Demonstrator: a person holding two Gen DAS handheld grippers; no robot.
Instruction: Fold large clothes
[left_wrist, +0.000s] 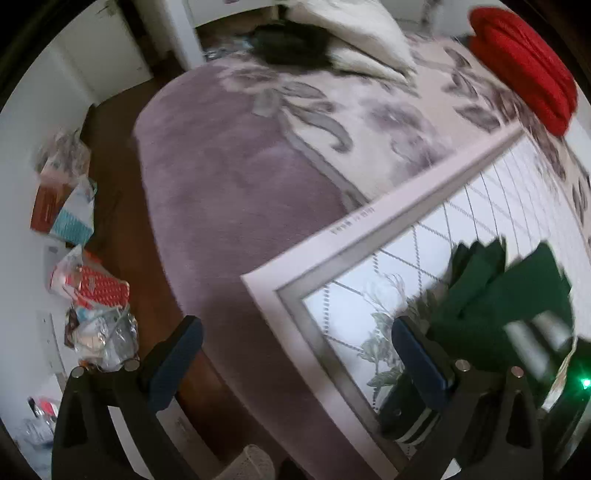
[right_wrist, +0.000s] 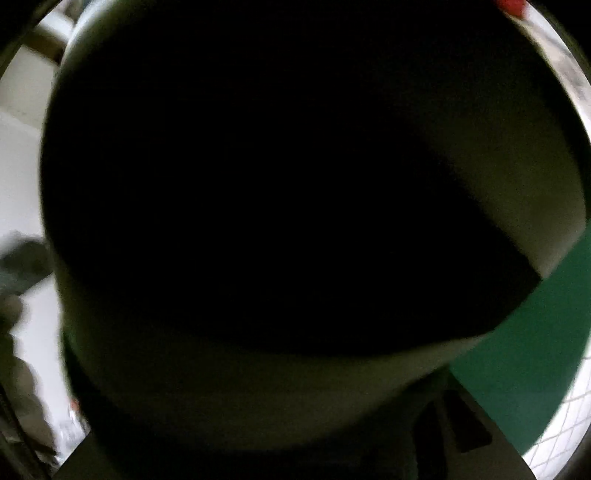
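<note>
The left gripper (left_wrist: 295, 354) has its jaws spread wide with nothing between them, above the edge of a mauve blanket (left_wrist: 229, 192). To its right a white gridded sheet (left_wrist: 461, 221) lies over the bed, and on it, near the right finger, rests the green garment (left_wrist: 509, 295). A red cushion (left_wrist: 524, 62) sits at the far right. The right gripper's view is smothered by dark cloth; its jaws cannot be made out.

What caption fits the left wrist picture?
Open left gripper above a purple blanket, green garment on a white sheet.
</note>
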